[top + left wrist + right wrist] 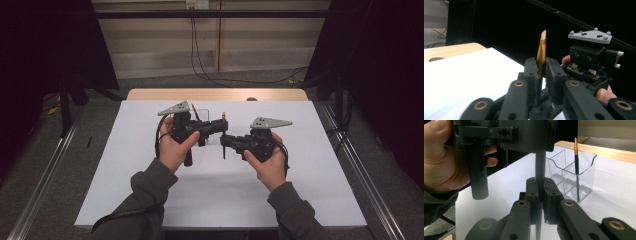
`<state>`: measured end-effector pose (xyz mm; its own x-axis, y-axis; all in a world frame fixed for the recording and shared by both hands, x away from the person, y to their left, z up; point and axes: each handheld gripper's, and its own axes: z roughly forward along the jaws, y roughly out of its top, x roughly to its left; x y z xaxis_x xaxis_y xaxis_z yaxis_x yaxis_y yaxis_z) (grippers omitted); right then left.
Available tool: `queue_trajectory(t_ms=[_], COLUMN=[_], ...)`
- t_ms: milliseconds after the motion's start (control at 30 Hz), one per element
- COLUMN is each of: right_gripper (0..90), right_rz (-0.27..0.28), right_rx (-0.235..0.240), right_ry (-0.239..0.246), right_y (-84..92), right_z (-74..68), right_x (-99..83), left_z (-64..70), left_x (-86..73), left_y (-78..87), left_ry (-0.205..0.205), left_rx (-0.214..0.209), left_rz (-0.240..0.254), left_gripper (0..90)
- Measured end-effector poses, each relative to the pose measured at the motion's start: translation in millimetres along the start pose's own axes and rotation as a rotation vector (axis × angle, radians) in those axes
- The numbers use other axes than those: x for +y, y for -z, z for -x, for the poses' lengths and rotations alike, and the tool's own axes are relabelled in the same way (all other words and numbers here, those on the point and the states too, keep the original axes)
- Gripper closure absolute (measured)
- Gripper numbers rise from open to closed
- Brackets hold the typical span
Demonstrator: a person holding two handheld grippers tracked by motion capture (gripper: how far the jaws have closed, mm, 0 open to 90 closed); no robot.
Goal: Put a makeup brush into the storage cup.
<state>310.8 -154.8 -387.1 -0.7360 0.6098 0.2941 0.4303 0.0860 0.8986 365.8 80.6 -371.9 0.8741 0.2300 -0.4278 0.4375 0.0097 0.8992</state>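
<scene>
A pen with a gold cap (541, 51) and a dark blue barrel (539, 166) stands upright above the white mat (125, 190). My left gripper (223, 123) (541, 67) is shut on it just under the cap. My right gripper (223, 142) (539, 186) is shut on the barrel lower down, its jaws facing the left ones. The pen's gold top (223, 115) sticks up between the two grippers. A clear two-compartment holder (584, 167) stands on the mat behind the left gripper, with a second gold-capped pen (576, 167) upright in it.
The white mat covers a wooden table whose far edge (215, 94) shows beyond it, with a small dark round spot (251, 99) there. Metal rails run along both sides of the table. Cables lie on the floor at the back.
</scene>
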Motion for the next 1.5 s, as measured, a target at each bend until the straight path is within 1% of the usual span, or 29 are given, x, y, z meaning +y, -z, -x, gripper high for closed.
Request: queue_trajectory(t_ms=[100, 233, 333, 467, 633, 667, 867, 933, 967, 1033, 1067, 1100, 1133, 1200, 1233, 1267, 1333, 1367, 1433, 1500], right_gripper=[84.4, 84.3, 84.3, 84.3, 84.1, 84.0, 81.2, 77.2, 76.5, 72.1, 71.0, 69.7, 68.2, 63.1, 62.2, 60.8, 56.0, 54.7, 51.6, 46.6], right_rz=[-0.001, -0.007, -0.008, -0.012, -0.006, -0.004, 0.004, 0.002, 0.004, -0.002, 0.0, 0.005, 0.006, 0.01, 0.011, 0.011, 0.011, 0.017, 0.023, 0.029], right_rx=[0.003, 0.007, 0.009, 0.005, 0.011, 0.012, 0.012, 0.007, 0.005, 0.007, 0.0, 0.003, 0.007, -0.005, -0.005, -0.009, -0.019, -0.02, -0.026, -0.029], right_ry=[-0.001, 0.004, 0.003, 0.001, 0.0, 0.0, 0.008, 0.013, 0.013, 0.017, 0.023, 0.027, 0.033, 0.042, 0.044, 0.046, 0.054, 0.06, 0.064, 0.074], right_y=[-0.6, -1.1, -1.5, -1.8, -2.4, -2.3, -2.2, -2.0, -2.0, -2.0, -2.0, -1.8, -1.4, -0.2, 0.3, 1.3, 2.7, 3.5, 5.4, 7.2], right_z=[-0.3, -0.7, -0.7, -0.8, -0.4, -0.7, -1.0, -1.6, -1.6, -1.8, -2.1, -2.1, -2.2, -2.8, -2.5, -2.4, -2.3, -1.9, -2.2, -2.3], right_x=[0.4, 0.1, -0.3, -1.0, -2.2, -2.4, -2.5, -2.2, -2.2, -2.6, -3.1, -3.5, -3.8, -4.6, -5.0, -5.3, -5.4, -5.4, -5.4, -5.7], left_z=[-0.5, -0.8, -0.6, -0.4, 0.0, 0.1, 2.0, 2.1, 3.1, 3.2, 3.4, 4.1, 3.7, 4.3, 3.7, 3.8, 2.9, 2.8, 2.3, 2.3], left_x=[-0.4, -0.4, -0.8, -0.9, -0.6, -0.5, 1.1, 1.7, 2.1, 3.1, 3.6, 3.9, 4.4, 4.3, 4.1, 3.7, 3.1, 3.0, 2.6, 2.4], left_y=[0.8, 2.1, 2.1, 2.5, 3.2, 3.4, 3.7, 4.4, 4.2, 4.9, 5.2, 5.1, 6.1, 6.8, 7.4, 7.6, 8.6, 9.3, 10.0, 10.9], left_ry=[0.002, -0.006, 0.0, -0.013, -0.014, -0.019, -0.035, -0.046, -0.042, -0.049, -0.055, -0.053, -0.063, -0.064, -0.068, -0.066, -0.065, -0.065, -0.067, -0.064], left_rx=[0.0, -0.001, 0.003, 0.01, 0.014, 0.016, 0.019, 0.013, 0.013, 0.012, 0.016, 0.02, 0.02, 0.024, 0.026, 0.032, 0.024, 0.033, 0.034, 0.038], left_rz=[-0.001, -0.01, -0.009, -0.018, -0.019, -0.021, -0.025, -0.029, -0.022, -0.022, -0.023, -0.019, -0.025, -0.023, -0.027, -0.022, -0.023, -0.023, -0.021, -0.018], left_gripper=[82.2, 82.5, 83.0, 83.4, 83.9, 83.9, 84.1, 84.1, 84.1, 84.1, 84.1, 84.1, 84.1, 84.1, 84.1, 84.1, 84.1, 84.1, 84.1, 84.1])
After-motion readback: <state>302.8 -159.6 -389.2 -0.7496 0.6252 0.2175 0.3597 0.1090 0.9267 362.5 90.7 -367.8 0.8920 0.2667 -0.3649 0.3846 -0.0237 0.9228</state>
